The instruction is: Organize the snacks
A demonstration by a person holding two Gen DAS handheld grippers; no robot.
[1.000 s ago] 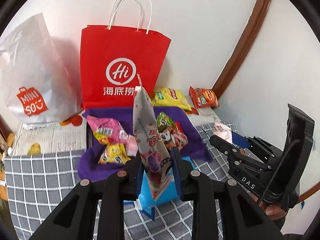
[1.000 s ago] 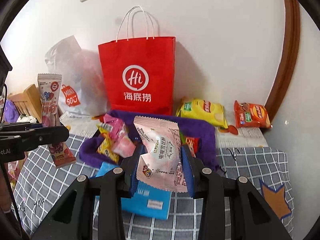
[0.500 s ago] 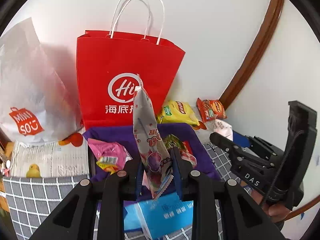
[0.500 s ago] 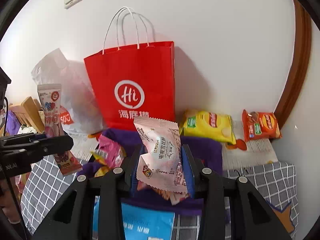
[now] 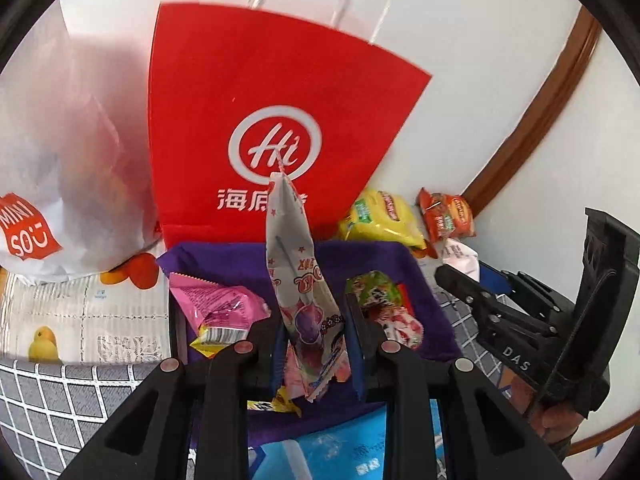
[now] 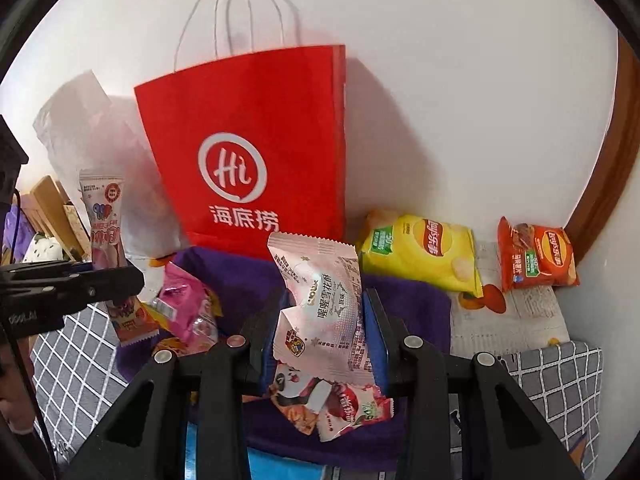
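My left gripper is shut on a tall narrow candy packet, held upright above a purple tray of loose snacks. It also shows at the left of the right wrist view. My right gripper is shut on a pink-white snowflake-crisp packet, held above the same tray. The right gripper shows at the right of the left wrist view. A red paper bag stands behind the tray against the wall, and shows in the right wrist view.
A yellow chip bag and an orange chip bag lie right of the red bag. A white plastic bag stands left of it. A blue packet lies in front of the tray on grey checked cloth.
Both grippers have moved forward and up with their packets, from over the blue packet to above the purple tray, closer to the red bag.
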